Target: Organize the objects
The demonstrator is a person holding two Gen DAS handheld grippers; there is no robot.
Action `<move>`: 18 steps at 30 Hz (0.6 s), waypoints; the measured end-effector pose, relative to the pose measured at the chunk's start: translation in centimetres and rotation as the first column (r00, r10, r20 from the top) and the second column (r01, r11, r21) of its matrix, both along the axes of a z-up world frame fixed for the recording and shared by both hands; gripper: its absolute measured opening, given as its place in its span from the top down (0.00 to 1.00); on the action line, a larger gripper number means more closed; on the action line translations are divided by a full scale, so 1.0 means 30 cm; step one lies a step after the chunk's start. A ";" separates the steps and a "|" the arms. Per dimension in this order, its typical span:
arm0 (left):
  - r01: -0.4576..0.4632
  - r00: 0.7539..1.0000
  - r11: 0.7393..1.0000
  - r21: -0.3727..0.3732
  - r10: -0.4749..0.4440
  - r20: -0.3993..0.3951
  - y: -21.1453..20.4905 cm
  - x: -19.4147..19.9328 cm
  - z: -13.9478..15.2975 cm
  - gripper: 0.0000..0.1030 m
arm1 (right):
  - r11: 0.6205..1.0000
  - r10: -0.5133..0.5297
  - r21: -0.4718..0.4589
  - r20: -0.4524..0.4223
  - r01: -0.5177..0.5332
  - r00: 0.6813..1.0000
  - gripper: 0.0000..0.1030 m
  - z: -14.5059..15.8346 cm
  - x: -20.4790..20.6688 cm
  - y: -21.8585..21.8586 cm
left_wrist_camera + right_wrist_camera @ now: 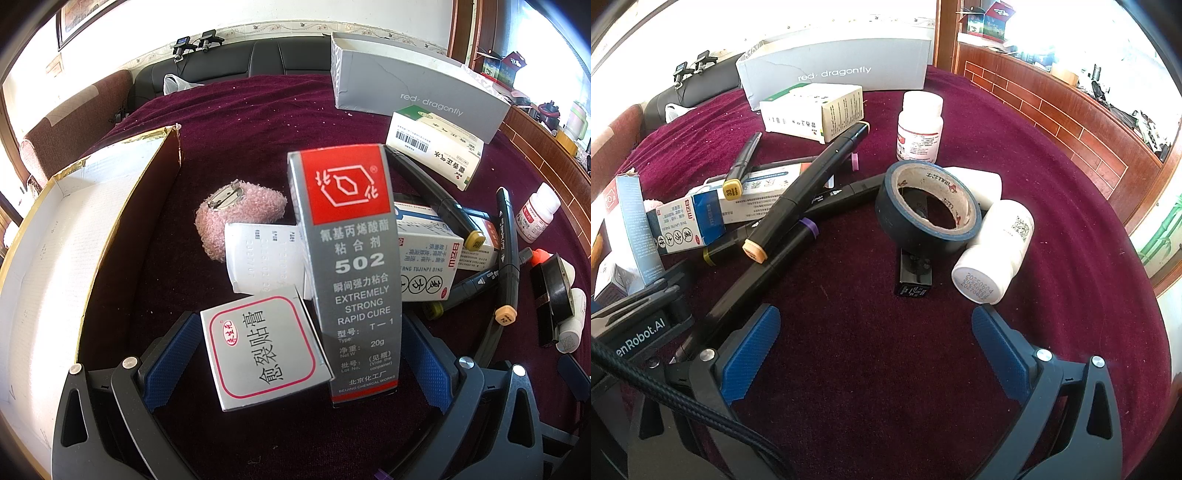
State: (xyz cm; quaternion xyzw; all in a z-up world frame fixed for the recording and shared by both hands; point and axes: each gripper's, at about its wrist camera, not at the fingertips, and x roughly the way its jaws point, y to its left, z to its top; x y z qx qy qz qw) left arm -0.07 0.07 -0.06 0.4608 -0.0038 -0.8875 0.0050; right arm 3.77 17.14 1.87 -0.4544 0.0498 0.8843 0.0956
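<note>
Covering the desk (258, 110) was a maroon cloth, and everything lay on it. The largest thing, a gold-edged open box (74, 229), showed only in the left wrist view, at the left, its white inside bare. The grey red-dragonfly box (834, 70) stood at the far side in both views. Just before it lay a green-and-white medicine carton (812, 114).

Only the left view showed the pink knitted brooch (240, 218) and the white plaster box (262, 350). The left gripper (295, 354) had its jaws spread wide; the plaster box lay between them near the left pad, and the tall grey 502 glue carton (351, 258) stood upright between them nearer the right pad. I could not tell whether either pad touched a box.

The right view alone showed the full heap of black markers (809, 184) crossed over one another beside a blue-and-white carton (690, 221). It also showed the blue tape roll (927, 206) tilted on a small black block (914, 277), a white bottle (993, 251) on its side touching the roll, and another white bottle (919, 125) upright farther off.

The right gripper (875, 350) had its jaws spread and empty, bare cloth between them; the tape roll and lying bottle sat just ahead of the tips.
</note>
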 end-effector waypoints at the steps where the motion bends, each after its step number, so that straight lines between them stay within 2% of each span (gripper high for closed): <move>1: 0.000 1.000 1.000 0.000 0.000 0.000 0.000 0.000 0.000 0.01 | 1.000 0.000 0.000 0.000 0.000 1.000 0.00 0.000 0.000 -0.001; 18: -0.001 1.000 1.000 0.000 0.001 0.000 0.000 0.000 0.000 0.01 | 1.000 0.010 -0.005 0.003 -0.010 1.000 0.00 0.006 -0.009 0.007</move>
